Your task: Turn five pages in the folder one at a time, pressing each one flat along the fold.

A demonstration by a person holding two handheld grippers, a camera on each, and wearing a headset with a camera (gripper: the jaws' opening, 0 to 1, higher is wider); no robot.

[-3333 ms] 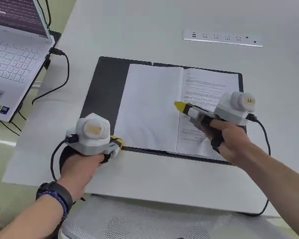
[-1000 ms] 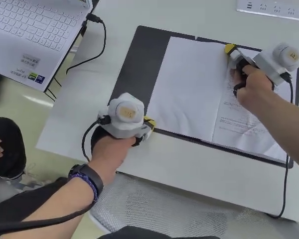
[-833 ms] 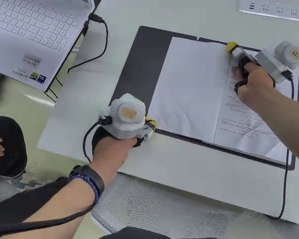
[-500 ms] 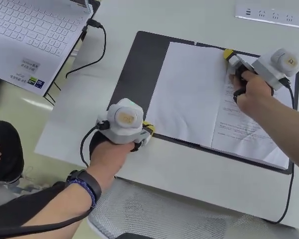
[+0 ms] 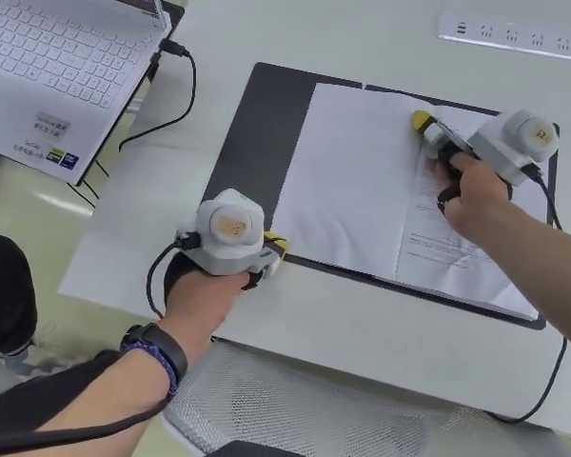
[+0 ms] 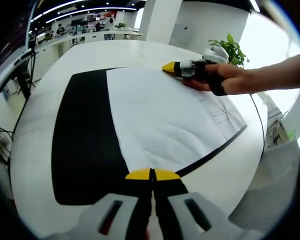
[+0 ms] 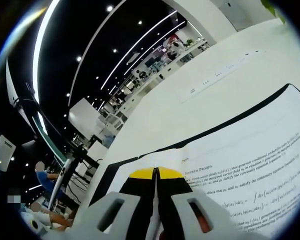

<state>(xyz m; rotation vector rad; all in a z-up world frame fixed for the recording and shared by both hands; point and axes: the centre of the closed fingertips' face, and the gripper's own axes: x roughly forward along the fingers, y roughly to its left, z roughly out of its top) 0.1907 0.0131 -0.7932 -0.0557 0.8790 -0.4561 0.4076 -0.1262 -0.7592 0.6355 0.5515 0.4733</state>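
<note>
Newbie: Folder [image 5: 257, 143] help please. It's lying open on the table [image 5: 362, 333], right under both grippers. The right gripper [image 5: 421, 121] has its jaws pinched together on nothing. Its tips sit at the far end of the fold [image 5: 409, 209], with the blank page [image 5: 352, 181] to their left and the printed page [image 5: 457, 248] to their right, under the hand. The left gripper [image 5: 274, 248] is closed and empty too. Its tips are at the near edge of the black cover, just beside the blank page's near corner. How do I do the pressing bit properly?

Regular: Looks to me like you're at the top of a pressing stroke, so you're set up fine. Leave the right jaws together, since closed tips make a nice blunt edge. Draw them along the crease toward yourself in one slow pass, leaning slightly onto the blank side so that sheet beds down. Go light and steady, because digging in could wrinkle or snag the paper near the spine. I can't tell whether your left tips actually touch the cover. If they don't, rest them on it so the folder can't skate across the table while you drag. Run the stroke right to the near edge, then lift before you go for the next sheet.
</note>
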